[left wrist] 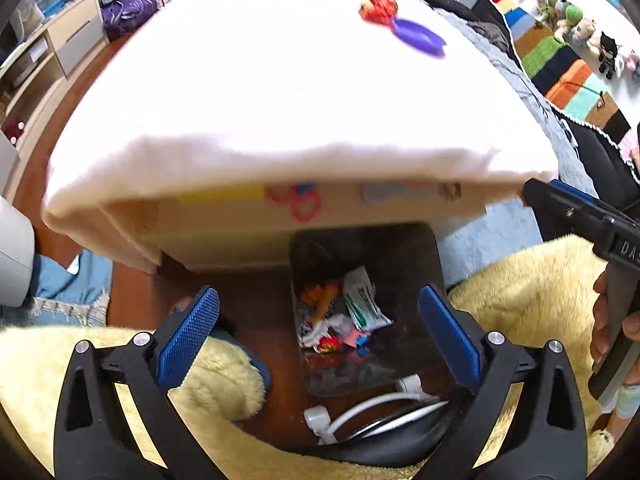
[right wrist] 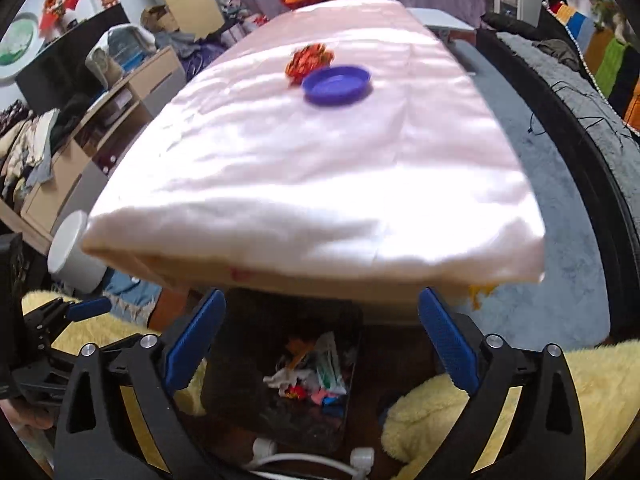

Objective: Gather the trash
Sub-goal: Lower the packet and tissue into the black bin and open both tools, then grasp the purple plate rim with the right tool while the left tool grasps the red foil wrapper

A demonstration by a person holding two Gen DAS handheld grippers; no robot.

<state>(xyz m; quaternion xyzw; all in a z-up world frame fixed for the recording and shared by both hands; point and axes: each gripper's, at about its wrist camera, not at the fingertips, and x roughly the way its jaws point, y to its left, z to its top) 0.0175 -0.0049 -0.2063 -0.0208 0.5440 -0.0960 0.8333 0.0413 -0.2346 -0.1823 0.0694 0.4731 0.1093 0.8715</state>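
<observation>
Trash: a crumpled red-orange wrapper [left wrist: 378, 8] lying far back on the white-covered table [left wrist: 240, 100], touching a purple lid [left wrist: 418, 37] just beside it. More scraps [left wrist: 344, 320] piled inside the dark bin [left wrist: 424, 248] on the floor, tucked under the table's near edge: an orange piece, a white-and-green packet, small red, pink and blue bits. Left gripper [left wrist: 318, 334] poised above the bin, blue pads spread wide apart, nothing between them. White plugs and cable [left wrist: 360, 408] on the floor just in front of the bin. Yellow fluffy fabric [left wrist: 532, 292] on both sides. At the right edge, the other tool's black body [left wrist: 580, 216] gripped by a hand [left wrist: 608, 320].

From the right wrist: same wrapper [right wrist: 310, 60] and purple lid [right wrist: 337, 85] in mid-table, touching, on the pale cloth [right wrist: 320, 168]. Bin [right wrist: 240, 352] below the table edge, mixed scraps [right wrist: 312, 376] at its bottom. Right gripper [right wrist: 318, 334] above it, blue pads likewise wide apart and empty. Left gripper's blue tip and black frame [right wrist: 86, 307] at the left margin. White cylinder [right wrist: 72, 248] beside the table's left corner, grey rug [right wrist: 560, 240] to the right. Blurred clutter beyond.
</observation>
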